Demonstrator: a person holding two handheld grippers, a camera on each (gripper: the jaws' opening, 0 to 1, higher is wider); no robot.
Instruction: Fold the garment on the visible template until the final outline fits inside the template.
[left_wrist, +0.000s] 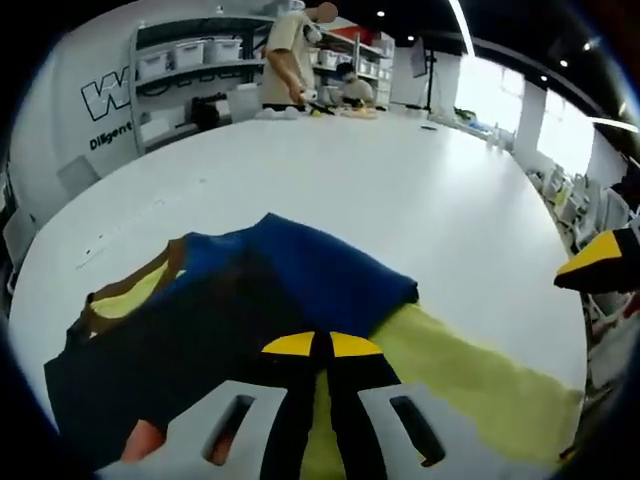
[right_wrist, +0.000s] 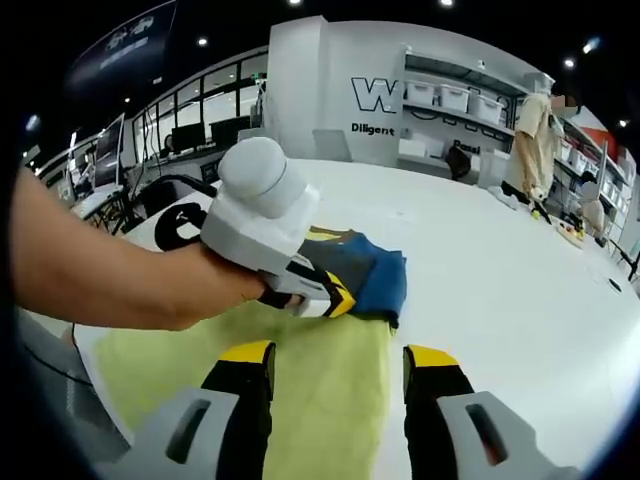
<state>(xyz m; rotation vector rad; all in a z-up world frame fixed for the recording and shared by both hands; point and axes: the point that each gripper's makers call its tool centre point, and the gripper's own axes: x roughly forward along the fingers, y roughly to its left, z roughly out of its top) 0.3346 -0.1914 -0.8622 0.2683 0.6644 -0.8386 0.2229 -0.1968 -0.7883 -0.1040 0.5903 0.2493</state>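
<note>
A dark blue garment (left_wrist: 200, 330) with a brown and yellow collar lies partly folded on a yellow-green template (left_wrist: 470, 380) on the white table (left_wrist: 350, 170). My left gripper (left_wrist: 321, 345) has its yellow tips together at the garment's near edge, shut on the fabric. In the right gripper view a hand (right_wrist: 130, 280) holds that left gripper (right_wrist: 335, 297) against the blue garment (right_wrist: 375, 275). My right gripper (right_wrist: 338, 356) hangs open over the bare template (right_wrist: 320, 400), a little short of the garment. One tip of the right gripper (left_wrist: 598, 262) shows at the far right of the left gripper view.
The round white table (right_wrist: 500, 290) stretches far beyond the garment. A person (left_wrist: 290, 55) stands at its far end beside shelves with white bins (left_wrist: 190, 55). Chairs (left_wrist: 570, 195) line the right edge, and desks with monitors (right_wrist: 190, 135) stand at the back left.
</note>
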